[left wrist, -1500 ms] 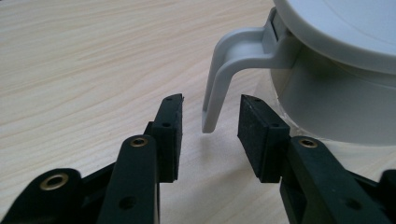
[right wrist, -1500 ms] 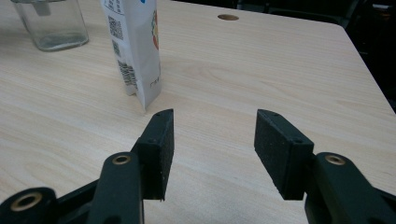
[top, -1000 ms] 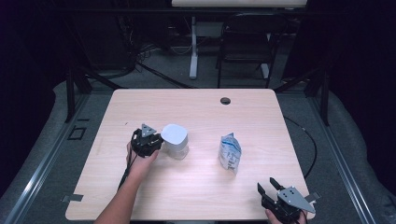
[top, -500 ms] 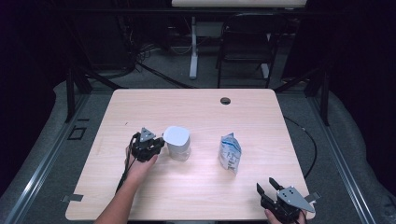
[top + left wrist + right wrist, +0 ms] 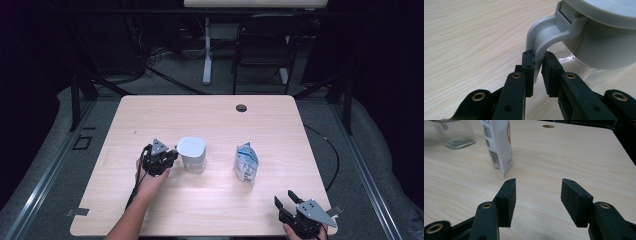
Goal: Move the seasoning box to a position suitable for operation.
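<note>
We see the clear jar (image 5: 192, 156) with its grey lid standing left of centre in the high view, on the bench (image 5: 210, 115). Our left gripper (image 5: 537, 65) is clamped on the lid's grey clasp (image 5: 544, 40) at the jar's left side. Right of the jar, well apart, stands a white pouch (image 5: 246, 163). At the lower right, our right gripper (image 5: 537, 201) rests with its jaws wide apart, holding nothing.

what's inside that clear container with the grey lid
Nothing visible: through its clear wall the container looks empty at the bottom. The grey lid hides its upper part.
</note>
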The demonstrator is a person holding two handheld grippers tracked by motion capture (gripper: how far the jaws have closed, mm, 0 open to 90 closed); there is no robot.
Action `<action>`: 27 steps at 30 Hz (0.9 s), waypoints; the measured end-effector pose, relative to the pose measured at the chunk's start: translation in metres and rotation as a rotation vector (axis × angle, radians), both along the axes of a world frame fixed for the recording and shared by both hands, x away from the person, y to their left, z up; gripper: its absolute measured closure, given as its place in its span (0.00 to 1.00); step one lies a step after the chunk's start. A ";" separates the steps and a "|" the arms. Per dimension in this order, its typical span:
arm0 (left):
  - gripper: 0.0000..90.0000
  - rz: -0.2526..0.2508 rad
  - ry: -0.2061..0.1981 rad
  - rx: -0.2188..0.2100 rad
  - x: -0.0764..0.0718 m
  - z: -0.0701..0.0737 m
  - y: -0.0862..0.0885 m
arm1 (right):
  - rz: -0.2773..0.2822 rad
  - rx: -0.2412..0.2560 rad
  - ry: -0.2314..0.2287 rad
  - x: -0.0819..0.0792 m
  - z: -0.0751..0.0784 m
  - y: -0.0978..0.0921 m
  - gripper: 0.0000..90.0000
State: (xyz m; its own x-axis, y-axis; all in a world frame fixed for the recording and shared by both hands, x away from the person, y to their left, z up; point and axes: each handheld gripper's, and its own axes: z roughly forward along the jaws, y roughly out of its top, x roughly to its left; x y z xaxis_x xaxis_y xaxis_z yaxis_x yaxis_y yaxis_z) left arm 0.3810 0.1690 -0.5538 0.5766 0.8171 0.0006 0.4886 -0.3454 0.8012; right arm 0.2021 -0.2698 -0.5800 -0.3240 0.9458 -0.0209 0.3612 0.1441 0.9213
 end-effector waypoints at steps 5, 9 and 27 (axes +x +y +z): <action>0.92 0.004 -0.013 0.028 -0.001 0.000 -0.002 | -0.001 -0.004 0.003 0.000 0.000 -0.001 0.51; 0.92 0.009 -0.014 0.029 -0.003 0.000 -0.003 | -0.001 -0.004 0.002 0.000 0.000 -0.001 0.51; 0.93 0.032 0.008 0.031 -0.017 0.004 -0.005 | 0.006 -0.001 0.006 0.001 -0.002 0.001 0.51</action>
State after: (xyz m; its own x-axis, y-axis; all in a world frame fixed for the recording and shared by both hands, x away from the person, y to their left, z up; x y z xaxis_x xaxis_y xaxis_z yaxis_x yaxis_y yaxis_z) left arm 0.3636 0.1639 -0.5501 0.5506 0.8345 0.0220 0.5060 -0.3546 0.7863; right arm 0.2029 -0.2687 -0.5816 -0.3303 0.9437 -0.0199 0.3661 0.1475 0.9188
